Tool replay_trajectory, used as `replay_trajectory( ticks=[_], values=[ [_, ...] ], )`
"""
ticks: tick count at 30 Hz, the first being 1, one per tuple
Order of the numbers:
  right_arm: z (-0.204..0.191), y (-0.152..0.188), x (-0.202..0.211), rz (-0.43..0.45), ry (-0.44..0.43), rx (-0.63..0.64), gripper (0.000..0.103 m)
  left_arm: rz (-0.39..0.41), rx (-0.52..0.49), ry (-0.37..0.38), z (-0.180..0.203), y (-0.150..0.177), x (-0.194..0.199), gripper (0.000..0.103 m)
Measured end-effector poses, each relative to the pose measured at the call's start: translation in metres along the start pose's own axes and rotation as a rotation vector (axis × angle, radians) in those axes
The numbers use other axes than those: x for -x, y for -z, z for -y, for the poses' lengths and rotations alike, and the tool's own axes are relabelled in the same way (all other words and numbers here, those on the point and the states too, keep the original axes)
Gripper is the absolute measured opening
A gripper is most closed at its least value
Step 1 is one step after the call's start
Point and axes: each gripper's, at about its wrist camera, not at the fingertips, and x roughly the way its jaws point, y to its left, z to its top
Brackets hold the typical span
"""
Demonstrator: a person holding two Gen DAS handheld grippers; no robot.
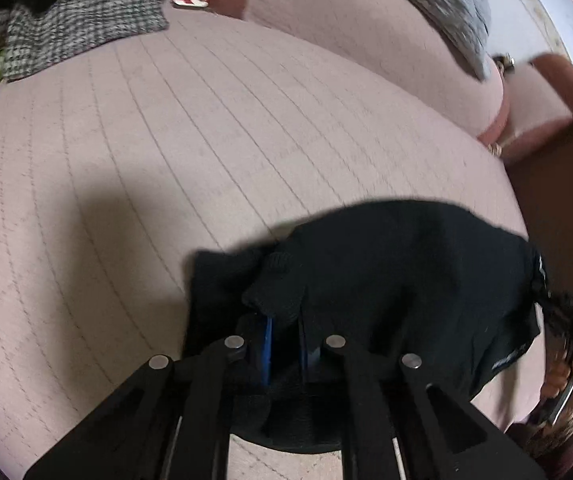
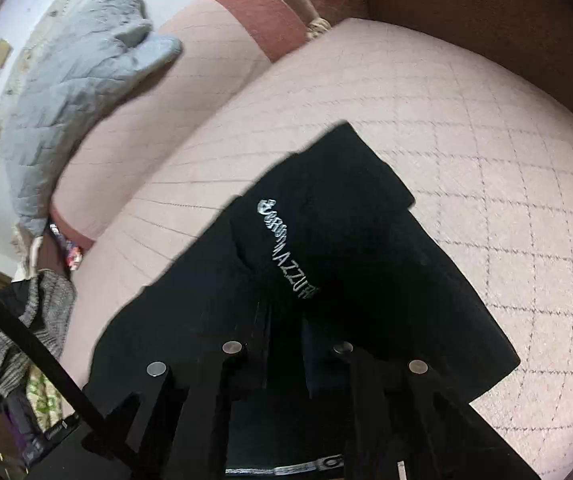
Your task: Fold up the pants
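Observation:
The black pants (image 1: 398, 276) lie bunched on the pink quilted sofa seat (image 1: 166, 152), low and right in the left wrist view. My left gripper (image 1: 286, 336) is shut on a ribbed cuff or hem of the pants, which covers the blue fingertips. In the right wrist view the pants (image 2: 350, 248) show a silver printed logo (image 2: 286, 248). My right gripper (image 2: 286, 320) is shut on the black fabric just below that logo; its fingertips are buried in the cloth.
A grey quilted garment (image 2: 70, 92) hangs over the sofa backrest (image 2: 206, 60). A houndstooth garment (image 1: 74, 20) lies at the seat's far left. A red armrest (image 1: 562, 92) and brown furniture (image 1: 566, 216) stand at the right. More clothes (image 2: 18, 340) are heaped beside the seat.

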Motion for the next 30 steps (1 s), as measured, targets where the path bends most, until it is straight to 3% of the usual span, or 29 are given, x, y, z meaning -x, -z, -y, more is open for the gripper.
replay_trajectory(
  ticks=[7, 10, 16, 18, 20, 21, 24, 25, 26, 28, 30],
  values=[
    [-0.016, 0.018, 0.061, 0.05, -0.087, 0.036, 0.009, 0.094, 0.04, 0.03, -0.011, -0.018, 0.049, 0.008],
    [-0.003, 0.037, 0.084, 0.045, -0.08, 0.034, 0.009, 0.075, 0.047, -0.019, -0.01, -0.015, 0.048, 0.01],
    [0.034, 0.05, 0.052, -0.063, 0.039, -0.012, 0.009, -0.031, 0.052, -0.033, -0.013, -0.003, 0.015, 0.013],
    [0.04, 0.059, 0.038, -0.09, 0.09, -0.009, 0.01, -0.036, 0.011, -0.102, -0.005, 0.008, 0.011, 0.016],
    [0.044, 0.064, 0.038, -0.083, 0.087, -0.016, 0.01, -0.059, -0.042, -0.17, 0.004, 0.02, 0.008, 0.018],
    [0.045, 0.064, 0.04, -0.081, 0.083, -0.017, 0.01, -0.068, -0.063, -0.193, 0.004, 0.025, 0.009, 0.019],
    [0.052, 0.066, 0.049, -0.067, 0.1, -0.033, 0.01, -0.049, -0.114, -0.269, 0.007, 0.035, 0.014, 0.04],
    [0.055, 0.066, 0.051, -0.062, 0.128, -0.031, 0.01, -0.043, -0.113, -0.291, 0.005, 0.036, 0.017, 0.051],
    [0.06, 0.067, 0.054, -0.054, 0.178, -0.035, 0.01, -0.04, -0.1, -0.291, 0.001, 0.036, 0.02, 0.056],
    [0.066, 0.069, 0.063, -0.031, 0.254, -0.053, 0.011, -0.04, -0.062, -0.248, -0.008, 0.037, 0.027, 0.056],
    [0.069, 0.071, 0.081, 0.026, 0.25, -0.059, 0.011, -0.01, -0.007, -0.214, -0.019, 0.038, 0.041, 0.056]
  ],
)
